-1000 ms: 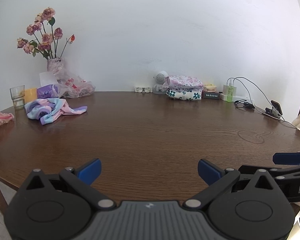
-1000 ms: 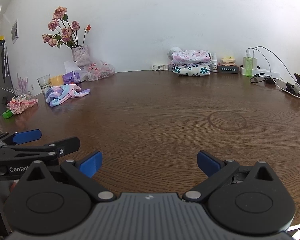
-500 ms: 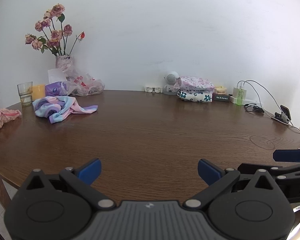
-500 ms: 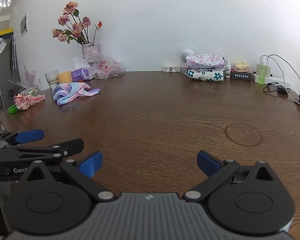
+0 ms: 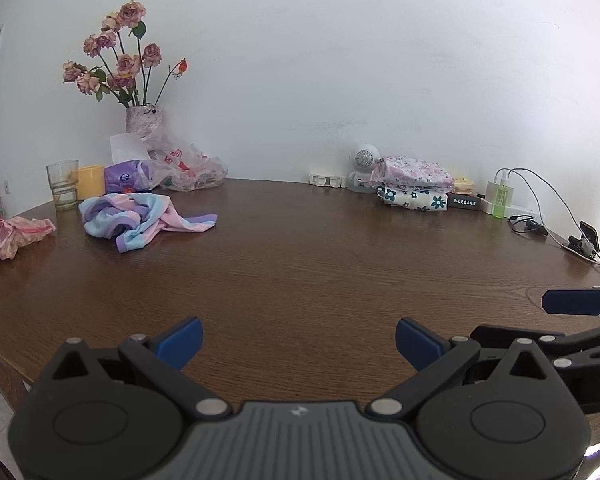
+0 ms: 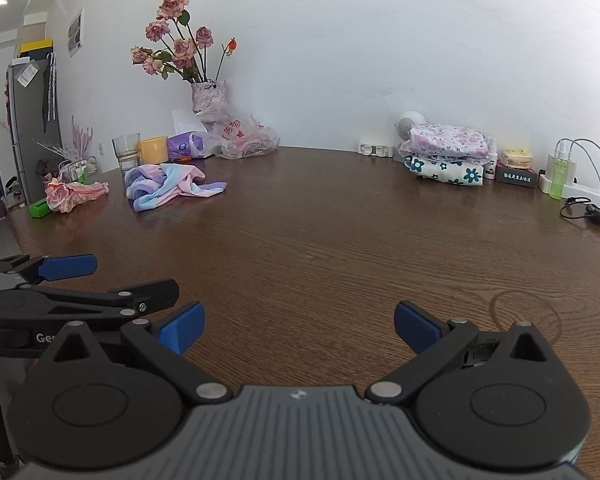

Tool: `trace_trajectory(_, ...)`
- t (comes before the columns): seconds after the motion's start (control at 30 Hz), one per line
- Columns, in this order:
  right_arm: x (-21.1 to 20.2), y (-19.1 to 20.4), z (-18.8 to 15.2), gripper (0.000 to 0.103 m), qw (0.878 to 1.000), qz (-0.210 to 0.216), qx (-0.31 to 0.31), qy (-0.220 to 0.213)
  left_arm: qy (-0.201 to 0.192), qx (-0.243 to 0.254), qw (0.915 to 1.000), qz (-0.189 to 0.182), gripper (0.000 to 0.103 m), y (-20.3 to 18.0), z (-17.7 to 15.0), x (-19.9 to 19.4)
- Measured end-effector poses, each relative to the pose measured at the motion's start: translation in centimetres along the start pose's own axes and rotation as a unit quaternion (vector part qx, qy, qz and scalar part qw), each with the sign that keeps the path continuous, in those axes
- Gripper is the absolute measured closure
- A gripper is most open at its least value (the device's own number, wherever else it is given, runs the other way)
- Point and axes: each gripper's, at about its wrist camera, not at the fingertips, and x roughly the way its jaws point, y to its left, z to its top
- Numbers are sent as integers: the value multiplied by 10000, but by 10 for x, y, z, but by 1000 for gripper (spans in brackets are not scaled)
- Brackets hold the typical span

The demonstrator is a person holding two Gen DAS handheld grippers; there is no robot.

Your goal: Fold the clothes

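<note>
Hovering side by side over the near edge of the round dark-brown wooden table (image 5: 300,264), both handheld tools carry nothing. Left gripper (image 5: 299,338): blue-padded fingers spread wide apart, empty. Right gripper (image 6: 299,326): blue-padded fingers likewise spread wide apart, empty. Each tool appears at the edge of the other's view, at 3 o'clock in the left wrist view and at 9 o'clock in the right wrist view.

Task item: the crumpled pastel pink, blue and purple striped garment (image 5: 140,218) lies unfolded on the table at 10 o'clock from the left gripper, well apart from both tools. In the right wrist view the same garment (image 6: 168,186) sits at 11 o'clock.

A second crumpled pink patterned cloth (image 5: 14,234) lies at the table's 9 o'clock edge, near the striped garment.

Two folded floral garments, stacked (image 5: 414,188), rest at 1 o'clock against the white wall.

Surrounding items:
- clear drinking glass (image 5: 63,184) and yellow cup (image 5: 91,181), just behind the striped garment;
- vase of dried pink roses (image 5: 142,120) at 11 o'clock;
- transparent plastic bag (image 5: 188,168) beside the vase;
- white charger with cables (image 5: 500,198) at 2 o'clock.
</note>
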Motion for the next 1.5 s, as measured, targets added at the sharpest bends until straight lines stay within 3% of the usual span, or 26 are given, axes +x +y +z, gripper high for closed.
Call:
trace_trajectory(0.23,24,18,31,0,9986,235,-454,143,127,-82,9999,67,0,35,28,20)
trace_trajectory(0.47,68,40,87,0,9934,772,-795,281,160,-188,9987,455,0,87,69,52)
trace_trajectory(0.7,149,69,141,0,9844,1078,-1269,565,454,-70,9925,1131,0,141,103,108)
trace_trajectory(0.83,207,85,159,0,9779,1215,-1444,900,731,136,9893,1259,0,169,114,142)
trace_trajectory(1.07,290,114,174,1,9643,1404,-1963,1090,1249,215,9825,1364,3,213,126,189)
trace_trajectory(1.23,334,132,176,27,9518,1582,-2306,1258,1545,241,9808,1162,13,229,121,213)
trace_trajectory(1.33,346,136,174,36,9474,1703,-2356,1340,1672,272,9803,1016,23,230,117,223)
trace_trajectory(1.4,353,137,173,50,9460,1780,-2322,1394,1713,349,9796,986,33,230,115,229)
trace_trajectory(1.47,360,138,171,81,9445,1858,-2288,1448,1726,419,9797,928,50,229,115,234)
trace_trajectory(1.5,363,139,171,87,9438,1896,-2271,1475,1716,433,9806,840,57,229,115,234)
